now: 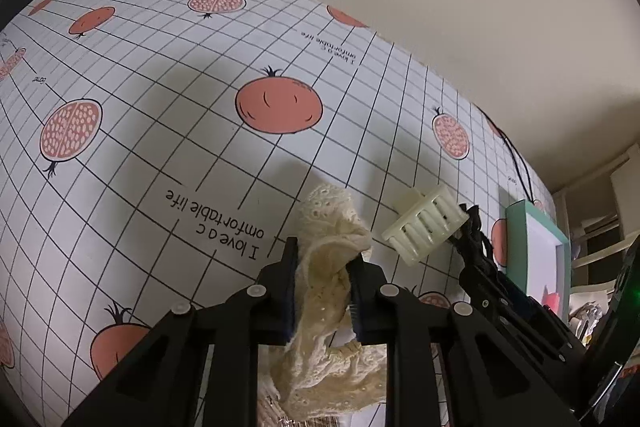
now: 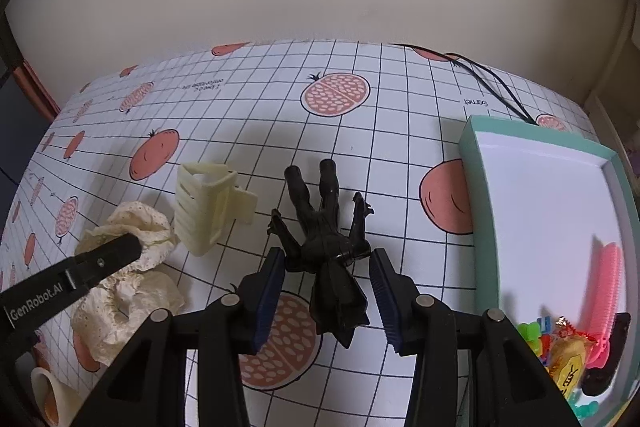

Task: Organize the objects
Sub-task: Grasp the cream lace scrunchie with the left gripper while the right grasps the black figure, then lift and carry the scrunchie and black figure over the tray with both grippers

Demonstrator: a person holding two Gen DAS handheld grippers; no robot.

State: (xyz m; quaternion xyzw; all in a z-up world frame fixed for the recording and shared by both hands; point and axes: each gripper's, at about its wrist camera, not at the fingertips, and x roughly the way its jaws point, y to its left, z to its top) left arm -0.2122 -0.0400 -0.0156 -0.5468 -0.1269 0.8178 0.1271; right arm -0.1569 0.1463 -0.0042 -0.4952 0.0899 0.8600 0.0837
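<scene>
Left wrist view
Left gripper point(image 1: 324, 279): its two fingers are pressed together on the cream lace scrunchie point(image 1: 332, 291), which fills the gap and hangs down below the pads.
Hair claw clip point(image 1: 424, 225): cream plastic, lying on the tablecloth point(image 1: 168, 59) ahead and to the right of the left gripper, near the scrunchie but apart from it.
Right gripper point(image 1: 472, 227): it enters from the right, with its tips just beside the clip.
Box point(image 1: 536, 251): a teal rim and a white inside, at the far right, behind the right gripper.
Writing: "I love a comfortable life" is printed on the cloth, upside down, just ahead-left of the left gripper; the same text is repeated farther away.

Right wrist view
Right gripper point(image 2: 327, 279): the fingers stand apart and hold nothing.
Black figurine point(image 2: 328, 239): it lies flat on the tablecloth point(image 2: 256, 99) between the open fingers, with its legs pointing away from the gripper.
Hair claw clip point(image 2: 204, 211): ahead and to the left, between the figurine and the scrunchie point(image 2: 128, 275).
Left gripper finger point(image 2: 104, 259): clamped on the scrunchie; the arm carries the label "GenRobot.AI".
Box point(image 2: 472, 163): to the right; inside its near corner lie a pink comb point(image 2: 604, 291) and small colourful items, too small to name.
Tape roll point(image 2: 48, 387): at the lower left edge.
Writing: "Garnet" can be read upside down on the cloth, near the black cable point(image 2: 492, 83).
</scene>
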